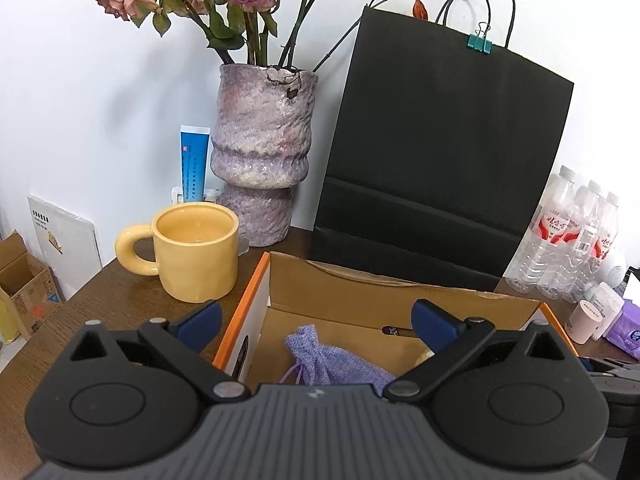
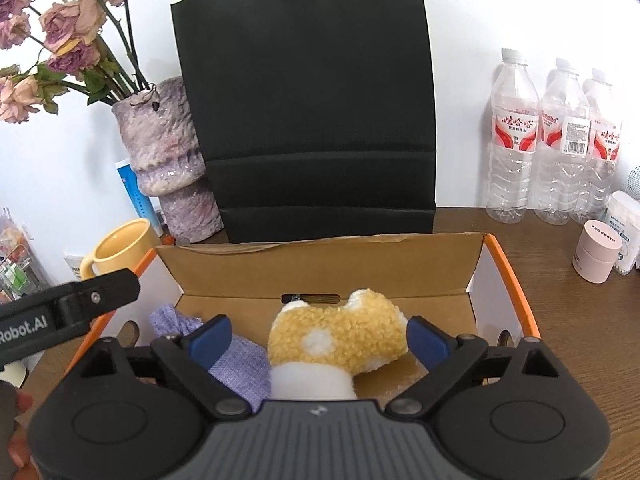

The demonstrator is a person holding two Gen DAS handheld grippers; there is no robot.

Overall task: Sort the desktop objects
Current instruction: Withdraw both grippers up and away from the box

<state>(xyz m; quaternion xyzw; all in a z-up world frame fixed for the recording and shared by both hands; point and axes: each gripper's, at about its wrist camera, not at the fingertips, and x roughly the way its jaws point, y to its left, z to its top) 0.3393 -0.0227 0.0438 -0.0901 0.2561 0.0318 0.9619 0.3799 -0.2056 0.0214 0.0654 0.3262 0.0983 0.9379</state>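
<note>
The cardboard box (image 2: 476, 280) is open above; a black paper bag (image 2: 308, 112) blocks behind.

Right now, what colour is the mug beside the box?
Pale yellow mug, clearest in the left wrist view.

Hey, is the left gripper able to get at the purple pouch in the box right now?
Probably yes. The left gripper is open above the open-topped cardboard box, and the purple pouch lies uncovered right beneath it; the plush toy sits beside it, not over it.

Lilac pouch (image 2: 240, 364), yellow-and-white plush (image 2: 344, 340), orange-edged box (image 2: 516, 280), yellow mug (image 1: 196, 252).
</note>
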